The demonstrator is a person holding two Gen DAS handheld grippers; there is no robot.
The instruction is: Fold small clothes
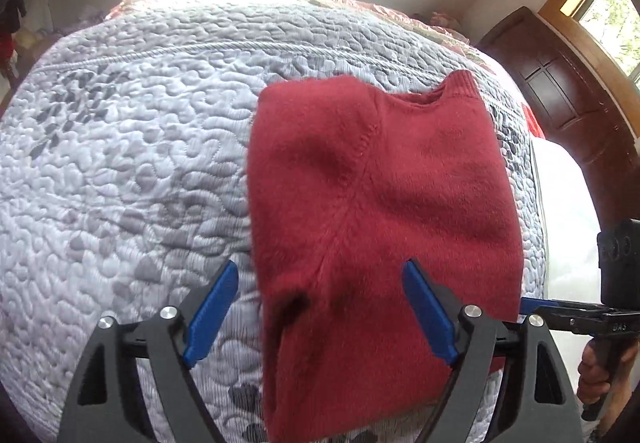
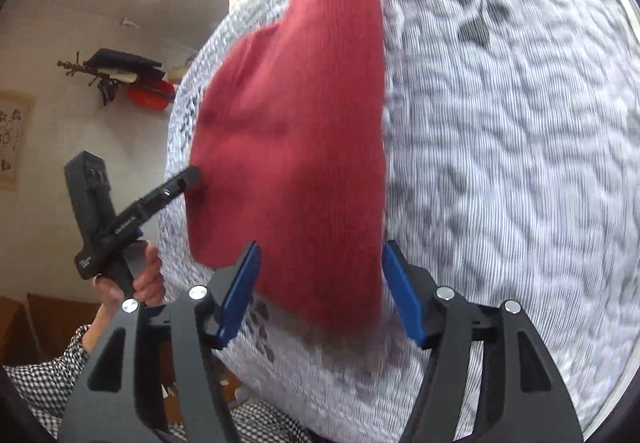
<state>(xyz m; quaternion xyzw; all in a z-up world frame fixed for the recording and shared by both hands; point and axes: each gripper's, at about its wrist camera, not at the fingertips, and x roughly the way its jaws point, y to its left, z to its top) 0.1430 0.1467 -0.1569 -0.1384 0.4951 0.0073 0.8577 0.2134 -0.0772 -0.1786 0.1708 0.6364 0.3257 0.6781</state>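
Sweater (image 1: pixel 376 203), red knit, one item: lies on the quilted grey-white bedspread (image 1: pixel 132 147), already folded into a narrow block, collar at 12 o'clock in the left wrist view, near hem at 6 o'clock. Sleeve appears tucked in; a seam runs diagonally across the top layer.

Left gripper (image 1: pixel 320 307): blue pads spread wide, holding nothing, jaws straddling the near end of the sweater at 6 o'clock. Whether the pads touch the knit cannot be told.

Right gripper (image 2: pixel 316 291): likewise wide open and empty, poised over a sweater edge at 6 o'clock of its own view. That view is blurred.

Person: one hand (image 2: pixel 140 279) on the left tool's handle at 8 o'clock in the right wrist view; checked sleeve (image 2: pixel 44 383) below.

Step judged in hand: taking hold of the near end for the final cross-fold toward the collar.

Handling notes: pinch both near corners through all layers, not the top ply alone. Lift level, carry toward 12 o'clock, lay hem against the collar line. Thick knit may slip or bunch; close firmly and keep both tools moving together.
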